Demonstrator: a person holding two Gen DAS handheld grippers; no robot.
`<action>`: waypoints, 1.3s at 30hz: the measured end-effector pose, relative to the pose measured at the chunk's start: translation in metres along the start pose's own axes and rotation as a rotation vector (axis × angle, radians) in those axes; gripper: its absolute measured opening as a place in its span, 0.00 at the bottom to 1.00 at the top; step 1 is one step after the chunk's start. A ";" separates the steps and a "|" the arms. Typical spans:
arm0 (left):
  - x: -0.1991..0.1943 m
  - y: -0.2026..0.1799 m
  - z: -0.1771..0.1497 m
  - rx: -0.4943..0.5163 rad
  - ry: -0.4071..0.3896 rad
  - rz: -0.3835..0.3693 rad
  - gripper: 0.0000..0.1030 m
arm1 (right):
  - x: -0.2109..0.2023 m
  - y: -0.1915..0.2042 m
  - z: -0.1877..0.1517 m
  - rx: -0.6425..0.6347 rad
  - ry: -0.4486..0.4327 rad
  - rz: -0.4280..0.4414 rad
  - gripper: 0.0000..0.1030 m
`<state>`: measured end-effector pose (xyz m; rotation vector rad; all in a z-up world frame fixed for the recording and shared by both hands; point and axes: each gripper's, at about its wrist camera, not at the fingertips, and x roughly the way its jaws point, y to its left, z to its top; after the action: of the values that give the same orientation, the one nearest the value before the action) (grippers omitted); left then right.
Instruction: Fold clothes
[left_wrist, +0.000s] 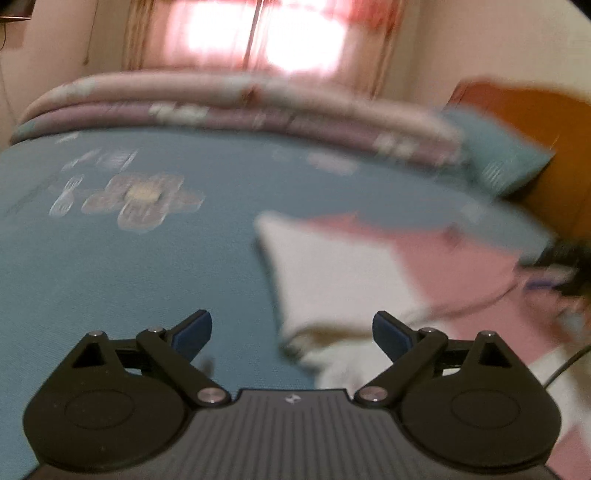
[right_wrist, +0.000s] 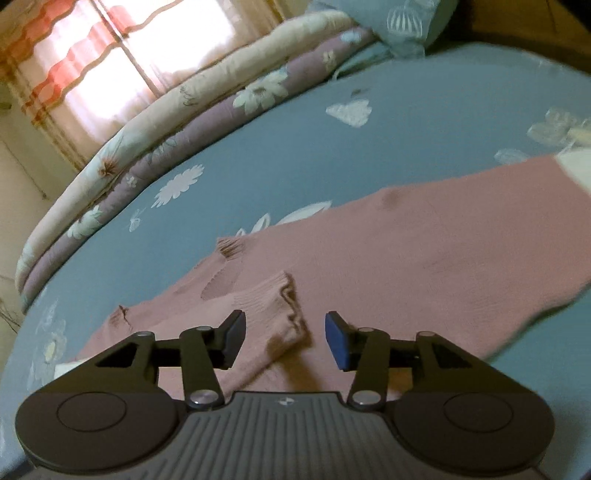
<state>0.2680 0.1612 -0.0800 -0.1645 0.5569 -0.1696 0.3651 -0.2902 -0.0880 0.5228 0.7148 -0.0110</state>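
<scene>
With the pink knit sweater (right_wrist: 406, 236) spread flat on the blue floral bedsheet (right_wrist: 295, 147) for folding, the right gripper (right_wrist: 284, 338) straddles its ribbed cuff (right_wrist: 280, 295), jaws apart, unclamped; the left gripper (left_wrist: 291, 332), near the white part (left_wrist: 332, 266), gapes empty.

The bedsheet (right_wrist: 295, 147) is dusty blue, scattered with white and pale lilac flowers; the garment (right_wrist: 406, 251) on it is dusty pink knit, with white panels (left_wrist: 332, 273) in the left wrist view; the folded quilt (right_wrist: 166, 122) shows cream over mauve, both flowered (white blooms, brownish centres); the curtain (right_wrist: 74, 66) is sheer white with wavy orange-red bands; the pillow (left_wrist: 495, 147) is teal; gripper pads (right_wrist: 338, 341) are blue on black.
</scene>
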 end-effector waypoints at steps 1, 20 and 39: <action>-0.001 0.001 0.000 -0.008 -0.027 0.008 0.92 | -0.009 -0.002 -0.003 -0.010 0.003 0.014 0.51; 0.065 0.016 0.033 -0.308 0.015 -0.058 0.82 | -0.078 -0.027 -0.049 -0.144 0.067 0.192 0.66; 0.104 0.041 0.022 -0.474 0.151 -0.221 0.71 | -0.082 -0.039 -0.043 -0.112 0.102 0.200 0.67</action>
<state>0.3720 0.1820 -0.1228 -0.6796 0.7238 -0.2644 0.2692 -0.3175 -0.0814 0.4880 0.7553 0.2427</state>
